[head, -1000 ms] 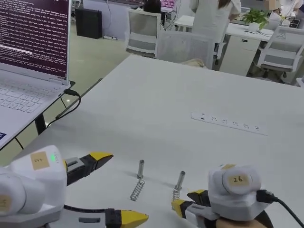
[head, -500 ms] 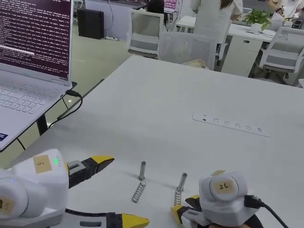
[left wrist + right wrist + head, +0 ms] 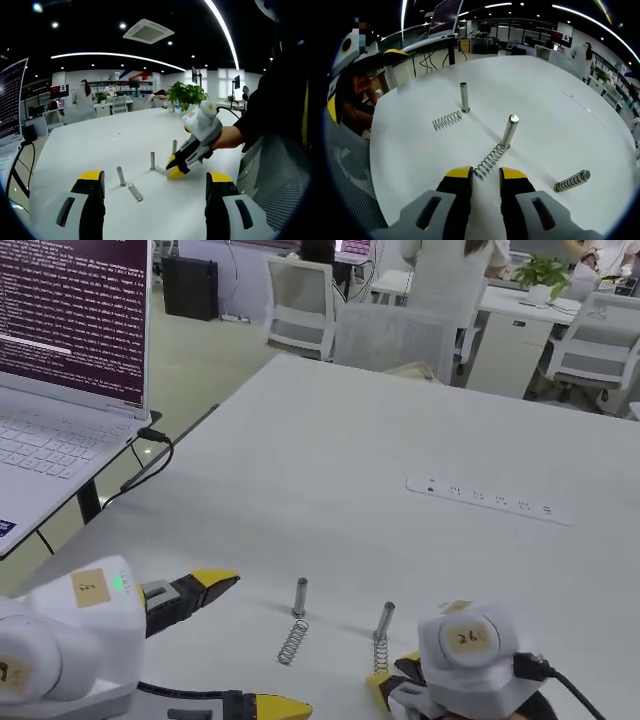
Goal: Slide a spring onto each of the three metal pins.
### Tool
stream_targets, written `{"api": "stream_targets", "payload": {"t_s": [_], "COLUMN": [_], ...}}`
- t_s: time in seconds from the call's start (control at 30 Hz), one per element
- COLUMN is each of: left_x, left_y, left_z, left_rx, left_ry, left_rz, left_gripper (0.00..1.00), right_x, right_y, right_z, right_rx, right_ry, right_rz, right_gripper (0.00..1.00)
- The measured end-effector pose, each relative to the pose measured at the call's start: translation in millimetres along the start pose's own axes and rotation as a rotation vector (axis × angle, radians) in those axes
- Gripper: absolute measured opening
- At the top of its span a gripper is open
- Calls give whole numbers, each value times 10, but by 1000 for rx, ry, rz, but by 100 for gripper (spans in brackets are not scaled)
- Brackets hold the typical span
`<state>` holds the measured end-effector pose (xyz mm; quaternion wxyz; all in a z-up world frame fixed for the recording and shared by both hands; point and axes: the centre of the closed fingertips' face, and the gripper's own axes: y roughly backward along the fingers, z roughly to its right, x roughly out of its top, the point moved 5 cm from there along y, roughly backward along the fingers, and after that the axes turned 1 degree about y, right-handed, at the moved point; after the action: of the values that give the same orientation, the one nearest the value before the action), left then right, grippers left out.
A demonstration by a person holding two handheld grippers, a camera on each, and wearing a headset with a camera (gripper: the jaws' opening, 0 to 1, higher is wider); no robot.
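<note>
Two bare metal pins stand on the white table: one (image 3: 300, 596) on the left and one (image 3: 385, 621) nearer my right gripper (image 3: 398, 687). That gripper (image 3: 486, 174) has its jaws drawn close on the near end of a spring (image 3: 490, 159), whose far end touches the base of the nearer pin (image 3: 509, 131). A loose spring (image 3: 447, 120) lies beside the far pin (image 3: 464, 96). A third pin (image 3: 571, 181) at the right carries a spring. My left gripper (image 3: 155, 185) hovers wide open and holds nothing, facing the pins.
An open laptop (image 3: 60, 360) with its cable sits at the table's left edge. A white power strip (image 3: 487, 502) lies further back. Office chairs and a standing person are beyond the table's far edge.
The right gripper has edged the held spring slightly closer in line under the nearer pin. The left gripper stays open in about the same place.
</note>
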<state>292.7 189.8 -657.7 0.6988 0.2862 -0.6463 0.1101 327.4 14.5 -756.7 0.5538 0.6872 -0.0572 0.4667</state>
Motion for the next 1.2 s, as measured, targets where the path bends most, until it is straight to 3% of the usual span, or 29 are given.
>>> {"api": "stream_targets", "payload": {"t_s": [0.73,0.87,1.2], "left_x": [8,5,-17], "left_y": [6,4,-16], "left_z": [2,6,29], "left_rx": [-1,-4,-18], "left_ry": [2,1,-3], "left_rz": [5,3,-10], "left_gripper": [80,80,79], "right_x": [-98,-113,-44], "right_y": [89,119,253], "right_z": [99,88,-25], "right_rx": [-29,-5,63], "right_ry": [13,17,163], "right_rz": [-32,-39,-25], "right_gripper": [10,10,10]}}
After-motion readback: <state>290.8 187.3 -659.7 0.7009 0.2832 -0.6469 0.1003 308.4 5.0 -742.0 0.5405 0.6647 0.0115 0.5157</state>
